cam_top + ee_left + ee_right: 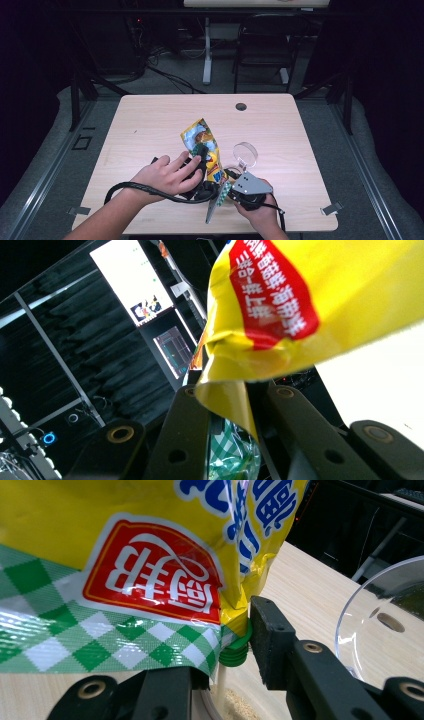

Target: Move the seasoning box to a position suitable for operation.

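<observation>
Left gripper point(200, 156) is clamping the yellow seasoning pouch point(204, 145) from the left, its jaws drawn close together on a crimped fold of the film, which the left gripper view shows pinched between the two black jaws point(227, 405). The person's left hand point(167, 175) is wrapping over the gripper body near the front edge of the table point(150, 120), and the pouch is standing tilted above the tabletop, its top leaning away toward the far side.

Moving right, the right gripper point(227, 192) is working at the pouch's lower corner, where a green screw spout point(235, 650) is sitting just beside one black jaw. Its jaws are standing partly apart around that corner, and whether the pads are actually pressing on the spout or cap I cannot tell. The right hand point(260, 210) is holding it low, close to the table's near edge.

The step in hand looks like steadying the pouch to open it at the spout or to pour from it. The next move probably calls for a firm hold by the left gripper while the right one works the spout, without crushing the soft film.

Farther right, a clear round dish point(245, 155) is standing just beside the pouch, and some pale granules seem to be lying below the spout in the right gripper view. The dish's rim, being so near, could get knocked. A cable point(135, 189) is looping across the front of the table.
</observation>
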`<state>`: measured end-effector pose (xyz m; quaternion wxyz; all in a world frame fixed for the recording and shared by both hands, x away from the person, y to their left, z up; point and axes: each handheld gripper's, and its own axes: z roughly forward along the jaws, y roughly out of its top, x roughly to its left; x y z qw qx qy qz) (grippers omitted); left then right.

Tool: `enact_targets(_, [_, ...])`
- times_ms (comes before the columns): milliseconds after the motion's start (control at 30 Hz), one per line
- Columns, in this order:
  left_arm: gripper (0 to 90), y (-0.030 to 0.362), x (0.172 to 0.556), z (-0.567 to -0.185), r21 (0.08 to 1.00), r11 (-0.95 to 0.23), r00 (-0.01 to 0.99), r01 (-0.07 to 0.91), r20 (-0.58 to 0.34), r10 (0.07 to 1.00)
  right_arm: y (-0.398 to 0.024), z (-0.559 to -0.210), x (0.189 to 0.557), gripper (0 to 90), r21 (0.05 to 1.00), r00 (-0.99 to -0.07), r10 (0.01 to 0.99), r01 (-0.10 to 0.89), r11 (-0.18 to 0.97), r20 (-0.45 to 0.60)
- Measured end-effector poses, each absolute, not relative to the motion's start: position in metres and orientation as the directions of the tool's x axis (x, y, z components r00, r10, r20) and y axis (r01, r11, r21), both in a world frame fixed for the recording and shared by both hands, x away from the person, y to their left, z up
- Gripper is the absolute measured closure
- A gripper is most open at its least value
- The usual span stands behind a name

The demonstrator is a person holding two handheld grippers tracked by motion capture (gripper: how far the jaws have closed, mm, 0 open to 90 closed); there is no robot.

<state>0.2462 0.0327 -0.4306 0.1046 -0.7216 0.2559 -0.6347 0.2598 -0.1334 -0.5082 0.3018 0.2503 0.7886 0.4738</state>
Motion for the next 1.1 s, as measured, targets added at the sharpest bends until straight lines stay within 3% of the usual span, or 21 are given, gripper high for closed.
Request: enact_targets(1100, [85.6,0.0249,0.2473,-0.4286,-0.466,-0.846,0.059,-0.258,0.867,-0.496,-0.1373,-0.5082,0.2584,71.2,0.901,-0.687,0.689,0.116,0.418,-0.231])
